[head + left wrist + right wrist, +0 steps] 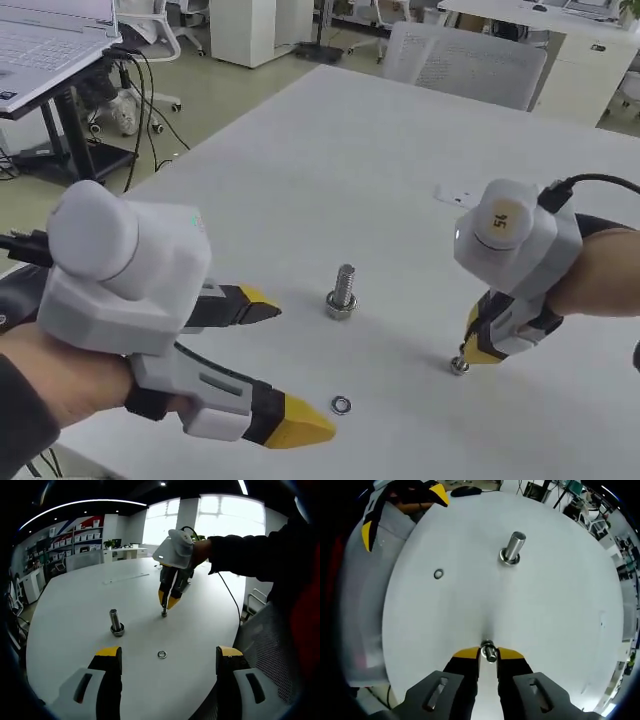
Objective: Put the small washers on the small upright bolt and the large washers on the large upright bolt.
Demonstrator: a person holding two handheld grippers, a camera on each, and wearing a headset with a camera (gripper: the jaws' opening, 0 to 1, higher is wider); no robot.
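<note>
The large upright bolt (pixel 342 292) (pixel 116 621) (pixel 512 547) stands mid-table with a washer ring at its base. A small washer (pixel 341 405) (pixel 162 654) (pixel 438 573) lies flat on the white table (pixel 330 170). My left gripper (pixel 285 365) (pixel 168 652) is open, and the washer lies just ahead of the gap between its jaws. It also appears as the left gripper (pixel 402 512) at the top left of the right gripper view. My right gripper (pixel 472 350) (pixel 169 600) (pixel 489 655) points down, its jaws pinched on the small upright bolt (pixel 459 365) (pixel 164 612) (pixel 489 651).
A laptop (pixel 50 45) on a stand with cables sits off the table's far left. A mesh chair (pixel 465 60) stands behind the far edge. A small white label (pixel 455 195) lies on the table at right. The near table edge runs just below my left gripper.
</note>
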